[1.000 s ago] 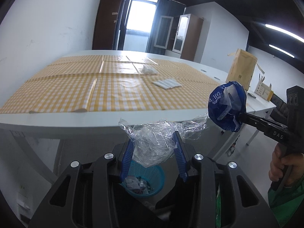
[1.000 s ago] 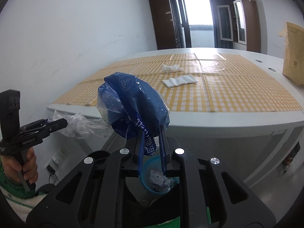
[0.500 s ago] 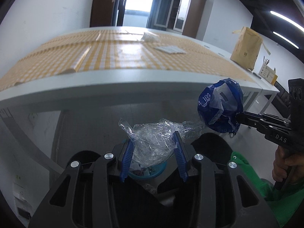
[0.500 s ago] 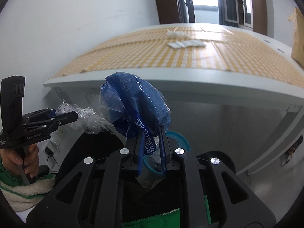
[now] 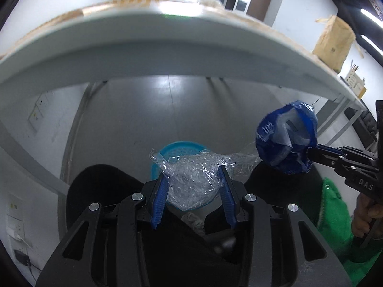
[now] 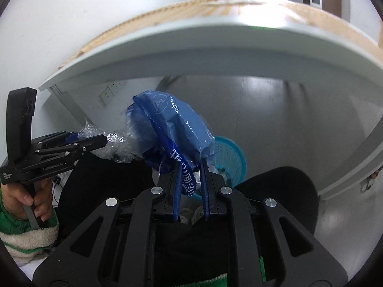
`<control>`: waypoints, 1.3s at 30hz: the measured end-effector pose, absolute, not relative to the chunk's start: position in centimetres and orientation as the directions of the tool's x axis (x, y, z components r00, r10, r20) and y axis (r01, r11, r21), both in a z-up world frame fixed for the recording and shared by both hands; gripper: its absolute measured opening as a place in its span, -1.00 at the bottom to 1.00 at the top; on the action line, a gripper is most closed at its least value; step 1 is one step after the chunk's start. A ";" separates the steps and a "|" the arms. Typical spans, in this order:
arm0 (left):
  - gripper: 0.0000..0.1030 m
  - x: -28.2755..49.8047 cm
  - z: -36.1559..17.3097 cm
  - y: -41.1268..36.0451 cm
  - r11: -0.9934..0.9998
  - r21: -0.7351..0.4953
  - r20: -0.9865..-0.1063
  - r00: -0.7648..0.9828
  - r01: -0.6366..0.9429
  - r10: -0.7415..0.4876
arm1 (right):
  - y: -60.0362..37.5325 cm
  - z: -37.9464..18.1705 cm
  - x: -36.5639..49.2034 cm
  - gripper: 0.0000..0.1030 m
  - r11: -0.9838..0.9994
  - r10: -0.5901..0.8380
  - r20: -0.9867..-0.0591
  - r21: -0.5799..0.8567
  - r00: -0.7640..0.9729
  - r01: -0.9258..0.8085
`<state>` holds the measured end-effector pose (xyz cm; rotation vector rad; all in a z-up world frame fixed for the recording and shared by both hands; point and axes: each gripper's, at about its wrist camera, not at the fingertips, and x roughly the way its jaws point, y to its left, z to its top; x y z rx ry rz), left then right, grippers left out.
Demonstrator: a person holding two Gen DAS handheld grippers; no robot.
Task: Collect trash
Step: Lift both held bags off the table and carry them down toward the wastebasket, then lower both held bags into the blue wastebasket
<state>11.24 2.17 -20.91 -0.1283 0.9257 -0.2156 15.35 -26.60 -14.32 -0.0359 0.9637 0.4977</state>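
My left gripper (image 5: 192,174) is shut on a crumpled clear plastic wrapper (image 5: 191,181), held just above a light blue mesh trash basket (image 5: 179,147) on the floor below the table. My right gripper (image 6: 190,167) is shut on a crumpled blue plastic bag (image 6: 172,124), held above and left of the same basket (image 6: 229,157). In the left wrist view the blue bag (image 5: 287,136) and right gripper (image 5: 313,149) sit to the right. In the right wrist view the left gripper (image 6: 95,141) and clear wrapper (image 6: 115,148) sit to the left.
The white table edge (image 5: 167,55) with its yellow checked cloth arches overhead. A brown paper bag (image 5: 334,40) stands on the table at the right. Table legs (image 6: 354,157) and a wall with sockets (image 5: 38,112) flank the grey floor. My black-trousered knees (image 5: 100,186) flank the basket.
Both grippers have dropped from table height to below the table edge and tilted down, bringing the basket into fuller view. Both still hold their trash.
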 end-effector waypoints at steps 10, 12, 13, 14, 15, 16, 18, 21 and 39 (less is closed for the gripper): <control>-0.23 14.4 -24.9 1.9 0.982 -0.163 -0.838 0.511 0.100 -0.191 | -25.3 -18.1 17.9 -0.74 0.895 0.359 -0.839 0.185 0.410 -0.405; -0.23 15.1 -25.5 2.0 0.980 -0.175 -0.847 0.493 0.092 -0.197 | -25.1 -18.9 18.5 -0.74 0.898 0.353 -0.848 0.189 0.395 -0.397; -0.23 15.5 -25.9 2.0 0.981 -0.176 -0.851 0.487 0.087 -0.196 | -25.0 -19.4 18.9 -0.74 0.900 0.349 -0.854 0.191 0.386 -0.391; -0.23 15.8 -26.1 2.0 0.981 -0.176 -0.854 0.483 0.084 -0.194 | -24.9 -19.9 19.2 -0.74 0.902 0.345 -0.860 0.193 0.376 -0.386; -0.23 16.3 -26.5 2.1 0.981 -0.176 -0.857 0.478 0.079 -0.192 | -25.2 -20.1 19.3 -0.74 0.904 0.341 -0.864 0.194 0.370 -0.380; -0.23 16.7 -26.8 2.0 0.981 -0.175 -0.860 0.473 0.078 -0.191 | -25.1 -20.6 19.6 -0.74 0.906 0.335 -0.869 0.191 0.364 -0.377; -0.23 17.1 -27.4 1.6 0.983 -0.159 -0.868 0.462 0.090 -0.183 | -24.6 -21.4 19.9 -0.74 0.913 0.295 -0.880 0.144 0.373 -0.382; -0.23 18.2 -29.1 1.0 0.986 -0.137 -0.888 0.429 0.098 -0.166 | -24.0 -22.9 20.7 -0.74 0.916 0.274 -0.897 0.134 0.347 -0.378; -0.23 25.7 -36.0 1.4 0.974 -0.218 -0.954 0.225 -0.064 -0.199 | -22.6 -31.7 27.9 -0.74 0.951 0.198 -0.966 0.147 0.169 -0.272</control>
